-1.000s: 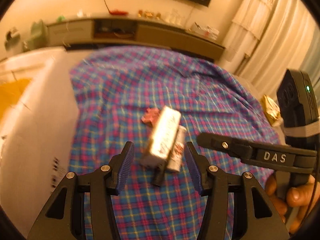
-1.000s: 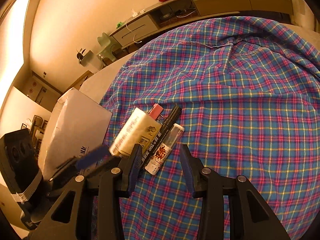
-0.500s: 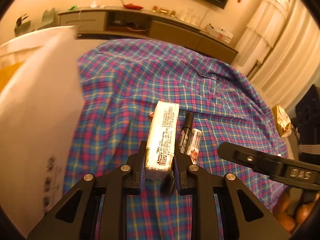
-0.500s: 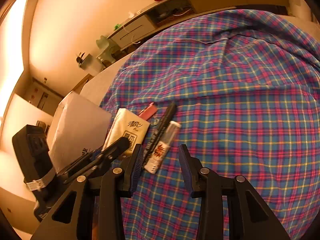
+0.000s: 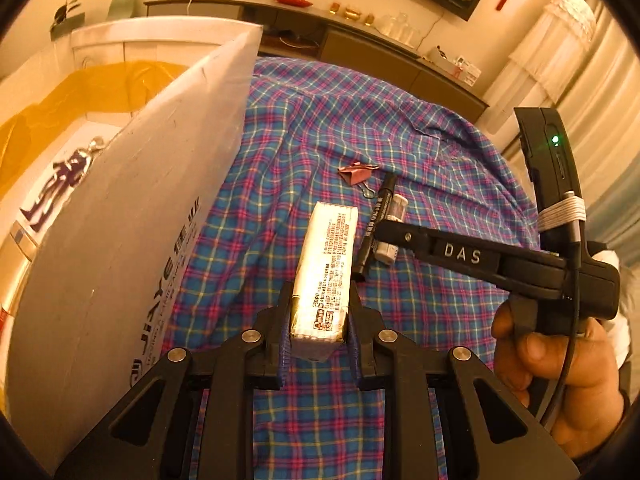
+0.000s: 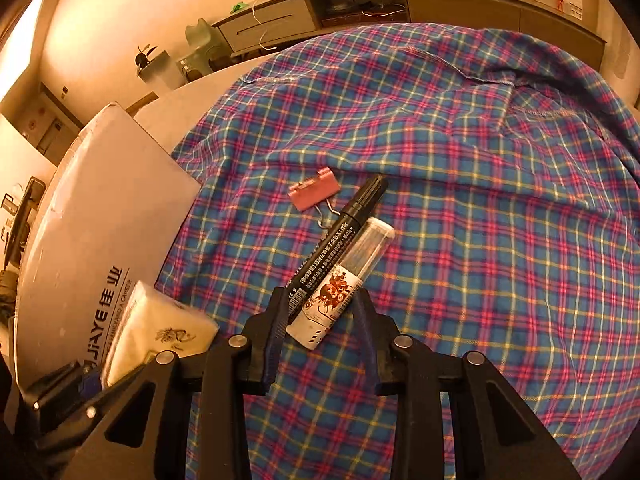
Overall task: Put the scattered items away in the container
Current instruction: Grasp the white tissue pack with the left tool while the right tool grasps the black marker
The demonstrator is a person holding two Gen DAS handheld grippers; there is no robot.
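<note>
Fingers (image 5: 286, 344) of left gripper (image 5: 318, 340) tilted down — clamping tissue pack (image 5: 326, 268).

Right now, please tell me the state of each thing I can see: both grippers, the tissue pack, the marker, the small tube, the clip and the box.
left gripper: shut on the tissue pack
tissue pack: clamped at its near end
right gripper: closing; marker and tube between its fingers
black marker: capped, lying on the cloth
small tube: lying beside the marker, touching it
pink binder clip: lying loose on the cloth
white box: open
</note>
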